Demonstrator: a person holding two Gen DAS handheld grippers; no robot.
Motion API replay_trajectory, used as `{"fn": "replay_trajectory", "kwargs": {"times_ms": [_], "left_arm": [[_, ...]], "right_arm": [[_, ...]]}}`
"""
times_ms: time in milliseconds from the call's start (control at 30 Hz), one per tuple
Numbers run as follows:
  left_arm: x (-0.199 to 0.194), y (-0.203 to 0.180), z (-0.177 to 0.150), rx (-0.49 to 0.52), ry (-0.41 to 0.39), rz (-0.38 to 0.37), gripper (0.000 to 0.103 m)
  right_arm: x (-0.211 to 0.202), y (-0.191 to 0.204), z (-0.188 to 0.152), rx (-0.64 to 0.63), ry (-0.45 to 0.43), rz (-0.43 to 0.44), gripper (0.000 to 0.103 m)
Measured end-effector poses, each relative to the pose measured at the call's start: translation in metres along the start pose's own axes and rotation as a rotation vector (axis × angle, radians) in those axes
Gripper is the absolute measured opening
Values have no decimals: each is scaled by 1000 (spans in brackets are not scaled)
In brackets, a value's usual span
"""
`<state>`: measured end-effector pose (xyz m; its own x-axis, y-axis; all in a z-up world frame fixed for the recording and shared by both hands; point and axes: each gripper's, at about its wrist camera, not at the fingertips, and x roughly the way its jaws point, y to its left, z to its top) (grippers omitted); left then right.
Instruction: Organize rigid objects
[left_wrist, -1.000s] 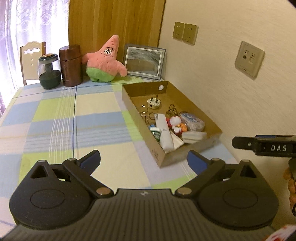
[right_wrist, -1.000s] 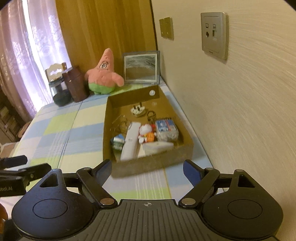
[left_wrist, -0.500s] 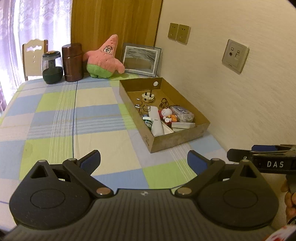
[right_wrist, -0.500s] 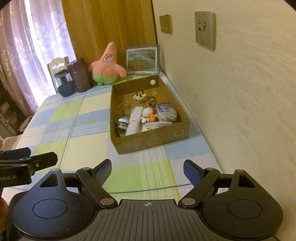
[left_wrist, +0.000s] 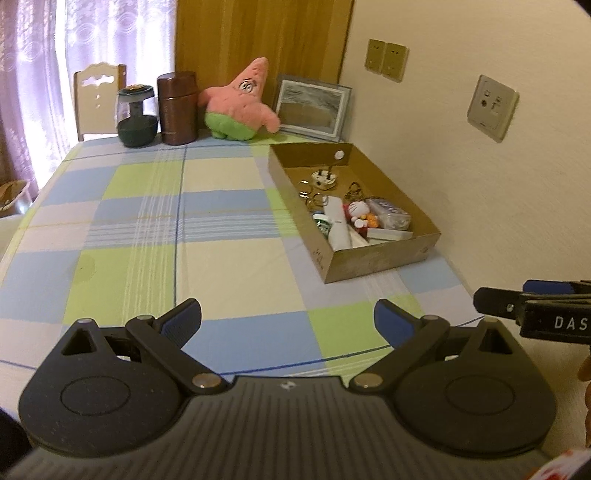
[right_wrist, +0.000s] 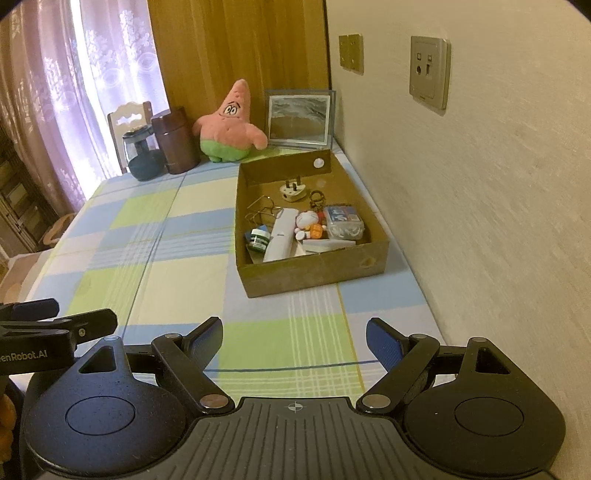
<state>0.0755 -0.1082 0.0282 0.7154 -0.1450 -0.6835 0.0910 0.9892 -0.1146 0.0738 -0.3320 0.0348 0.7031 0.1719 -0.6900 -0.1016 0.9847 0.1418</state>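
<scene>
Cardboard box (right_wrist: 314, 273) rectangular, w/ small rigid items; checked cloth (left_wrist: 221, 266); left gripper (left_wrist: 288, 317) & right gripper (right_wrist: 294, 338) fingers apart, empty.

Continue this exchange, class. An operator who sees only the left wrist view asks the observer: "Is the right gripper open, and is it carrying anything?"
Observer: The right gripper is open, with only tablecloth showing between its pads.
Operator: Is it facing the cardboard box?
Observer: Yes, the cardboard box lies almost straight ahead of it.
Operator: What is on its left?
Observer: The left gripper, seen side on, with lettering ending "Robot.AI".
</scene>
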Motion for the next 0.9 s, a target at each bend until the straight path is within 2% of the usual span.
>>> {"fn": "replay_trajectory", "kwargs": {"times_ms": [433,900], "left_arm": [[-8,9,-4,-24,-5,38,99],[-7,10,-5,-32,-4,43,99]], "right_arm": [[5,5,-5,11,28,30,82],[8,10,-8,11,36,35,82]]}}
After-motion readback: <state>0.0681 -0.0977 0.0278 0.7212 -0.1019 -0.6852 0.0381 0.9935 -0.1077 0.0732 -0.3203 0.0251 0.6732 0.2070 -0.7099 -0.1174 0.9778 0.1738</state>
